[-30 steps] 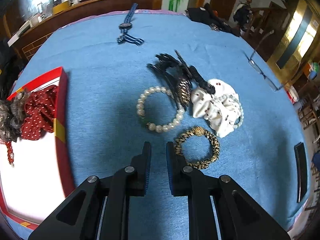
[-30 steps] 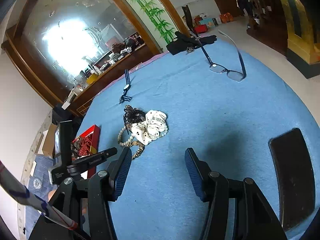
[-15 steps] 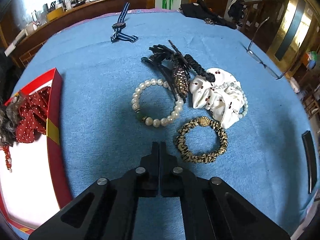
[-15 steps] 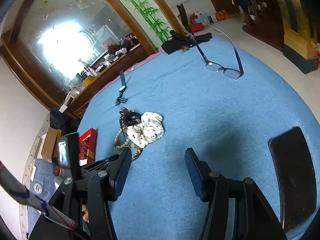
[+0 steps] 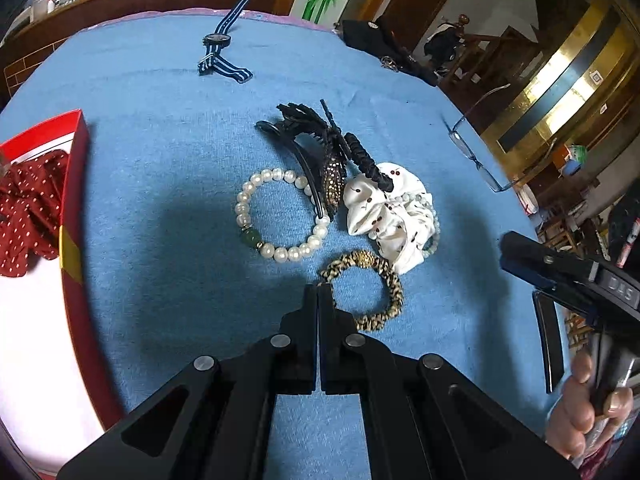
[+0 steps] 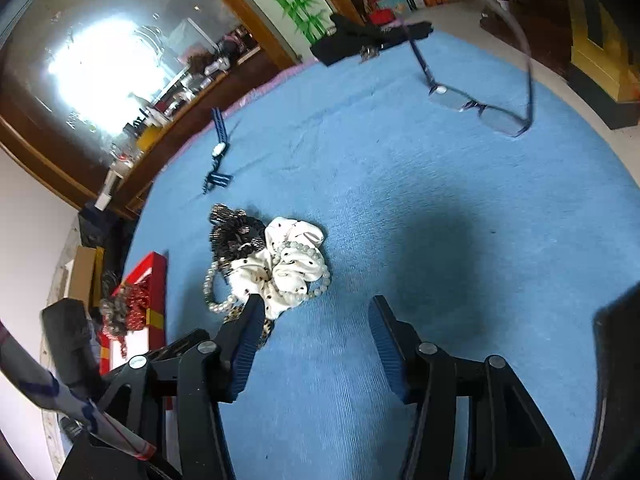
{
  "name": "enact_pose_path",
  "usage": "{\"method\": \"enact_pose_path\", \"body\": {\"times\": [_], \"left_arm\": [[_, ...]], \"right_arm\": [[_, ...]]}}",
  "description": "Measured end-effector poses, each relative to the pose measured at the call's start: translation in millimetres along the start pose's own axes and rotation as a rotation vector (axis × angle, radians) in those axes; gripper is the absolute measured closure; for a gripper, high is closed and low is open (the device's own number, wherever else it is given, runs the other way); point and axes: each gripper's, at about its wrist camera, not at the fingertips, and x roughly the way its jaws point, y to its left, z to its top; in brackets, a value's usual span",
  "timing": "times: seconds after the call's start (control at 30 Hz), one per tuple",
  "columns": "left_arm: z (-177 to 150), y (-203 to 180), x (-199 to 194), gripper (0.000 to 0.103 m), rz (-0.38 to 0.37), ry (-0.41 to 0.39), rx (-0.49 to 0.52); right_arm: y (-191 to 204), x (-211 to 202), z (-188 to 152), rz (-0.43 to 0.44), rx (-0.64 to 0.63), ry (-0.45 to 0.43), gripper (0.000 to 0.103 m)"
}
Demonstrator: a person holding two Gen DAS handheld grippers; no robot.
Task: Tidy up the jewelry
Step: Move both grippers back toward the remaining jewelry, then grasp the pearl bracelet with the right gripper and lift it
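Here the leopard-print bracelet [image 5: 372, 292] lies just beside the left gripper's [image 5: 318, 294] closed jaws.

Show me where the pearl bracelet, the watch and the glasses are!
pearl bracelet [image 5: 245, 216]: left wrist view, on the beads of its left side.
watch [image 5: 218, 39]: left wrist view, on its round dial.
glasses [image 6: 500, 120]: right wrist view, on the right-hand lens.
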Motion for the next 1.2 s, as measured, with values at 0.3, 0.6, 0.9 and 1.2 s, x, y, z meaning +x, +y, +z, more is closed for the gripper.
{"method": "enact_pose_path", "body": {"times": [0.3,0.6,0.9,1.2], "left_arm": [[5.5,-24.5,30.6,0.103,0.027,0.059,0.046],[-0.3,-29.8,29.0,0.103,0.034,0.021,0.104],[-5.1,-36.2,29.1,0.103,0.059,-0.018,0.142],[-8.6,-43.9,3.6,0.103,0.006,-0.099,0.178]], "right_arm": [[3.4,36.3,20.0,-0.047,-0.020,0.042,0.070],[14.8,54.8,20.1,-0.112,-0.117,0.066,0.071],[19.9,57.9,13.6,-0.177,-0.226,0.003,0.097],[14.3,-11.6,15.4,0.036,-0.168,-0.255,0.097]]}}
